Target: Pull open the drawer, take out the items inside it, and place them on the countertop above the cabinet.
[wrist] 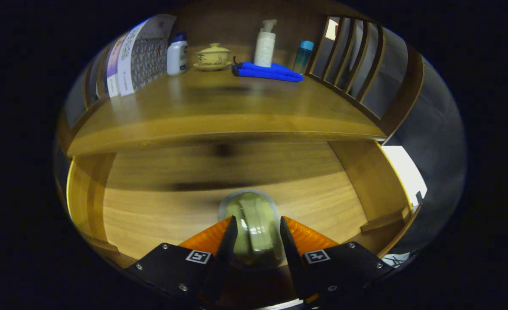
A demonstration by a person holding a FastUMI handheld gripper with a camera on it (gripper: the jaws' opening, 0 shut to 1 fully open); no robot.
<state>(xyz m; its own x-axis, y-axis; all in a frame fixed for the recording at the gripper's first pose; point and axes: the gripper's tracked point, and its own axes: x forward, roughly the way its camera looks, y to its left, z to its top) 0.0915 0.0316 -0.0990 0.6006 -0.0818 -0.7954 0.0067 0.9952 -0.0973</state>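
Observation:
The wooden drawer (150, 206) stands pulled open below the countertop (219, 107). A greenish roll of tape (252, 215) in clear wrap stands on edge between my fingers. My gripper (258, 226) is shut on the roll, and both orange-backed fingers (230, 234) press its flat sides. The roll sits over the drawer's floor, and I cannot tell whether it rests on it or is lifted.
At the back of the countertop stand a white bottle (177, 54), a lidded tea bowl (213, 56), a pump bottle (265, 43), a folded blue cloth (267, 71) and a teal bottle (303, 54). Books (135, 56) lean at the left; a slatted wooden rail (353, 73) runs along the right.

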